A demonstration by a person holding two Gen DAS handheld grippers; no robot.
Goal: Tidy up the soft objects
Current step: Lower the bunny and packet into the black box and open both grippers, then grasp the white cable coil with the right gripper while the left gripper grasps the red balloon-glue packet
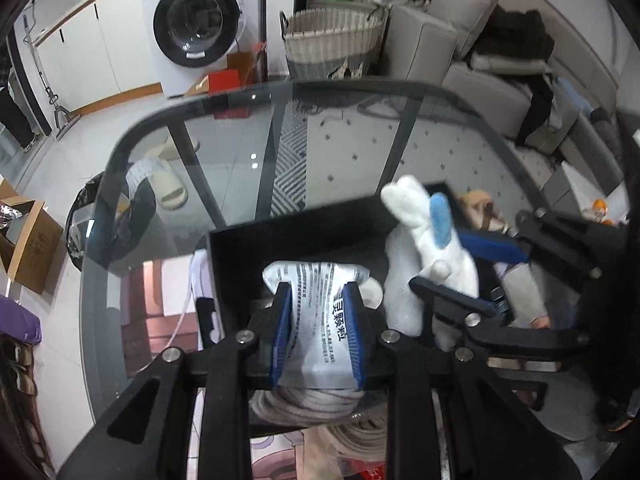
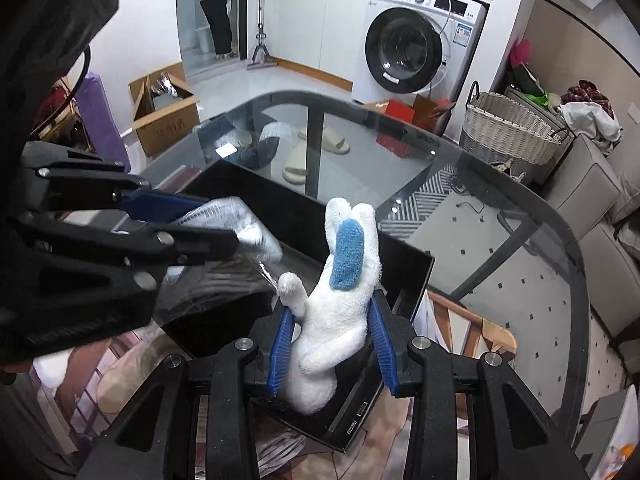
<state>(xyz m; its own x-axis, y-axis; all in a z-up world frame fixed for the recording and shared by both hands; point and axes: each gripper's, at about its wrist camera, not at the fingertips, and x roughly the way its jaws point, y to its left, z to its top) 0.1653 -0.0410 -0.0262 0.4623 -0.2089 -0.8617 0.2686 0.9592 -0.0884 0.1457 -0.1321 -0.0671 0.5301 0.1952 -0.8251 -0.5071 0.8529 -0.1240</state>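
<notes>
My left gripper (image 1: 318, 292) is shut on a soft white printed pouch (image 1: 320, 320) and holds it over the black open box (image 1: 280, 236) on the glass table. My right gripper (image 2: 332, 312) is shut on a white plush rabbit (image 2: 340, 300) with a blue ear, held upright over the right side of the same box (image 2: 404, 264). The rabbit (image 1: 424, 232) and the right gripper (image 1: 464, 276) show at the right of the left wrist view. The left gripper (image 2: 216, 220) with the pouch (image 2: 236, 216) shows at the left of the right wrist view.
The glass table (image 2: 500, 208) extends ahead and to the right. Beyond it stand a washing machine (image 2: 412, 44), a wicker basket (image 2: 504, 128), sofa cushions (image 1: 480, 80) with clothes, cardboard boxes (image 2: 164, 112) and slippers on the floor. A person (image 2: 218, 4) stands far off.
</notes>
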